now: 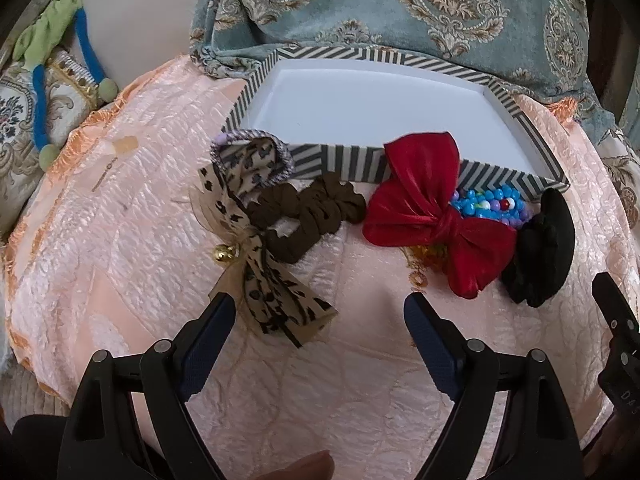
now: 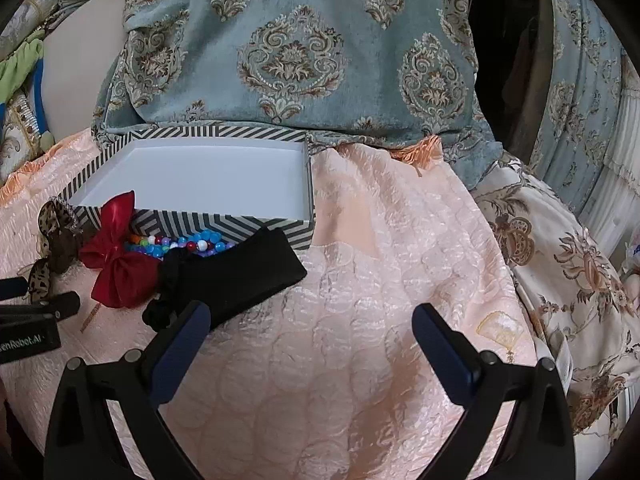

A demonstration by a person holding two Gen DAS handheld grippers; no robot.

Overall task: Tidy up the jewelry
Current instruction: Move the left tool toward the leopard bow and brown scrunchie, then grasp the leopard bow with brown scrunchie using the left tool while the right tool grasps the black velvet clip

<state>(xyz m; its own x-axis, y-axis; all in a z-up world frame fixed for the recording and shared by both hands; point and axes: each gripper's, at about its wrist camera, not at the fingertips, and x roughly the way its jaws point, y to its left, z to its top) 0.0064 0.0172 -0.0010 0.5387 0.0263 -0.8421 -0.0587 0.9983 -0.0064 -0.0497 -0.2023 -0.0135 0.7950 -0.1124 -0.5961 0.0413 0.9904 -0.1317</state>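
Observation:
A striped box (image 1: 320,158) with a bare white inside stands open on the peach quilt. Along its front wall lie a leopard-print bow with a gold bell (image 1: 260,284), a brown scrunchie (image 1: 308,212), a red bow (image 1: 424,208), blue mixed beads (image 1: 488,204) and a black scrunchie (image 1: 544,248). My left gripper (image 1: 320,304) hovers open just in front of the leopard bow and brown scrunchie, holding nothing. My right gripper (image 2: 312,312) is open over bare quilt, its left finger beside the black scrunchie (image 2: 240,272). The right wrist view also shows the box (image 2: 224,228), red bow (image 2: 116,256) and beads (image 2: 192,242).
A blue-grey damask cloth (image 2: 296,56) rises right behind the box. A green and blue cord (image 1: 60,40) hangs at far left. Floral fabric (image 2: 560,256) drapes to the right of the peach quilt (image 2: 380,240), which spreads wide right of the box.

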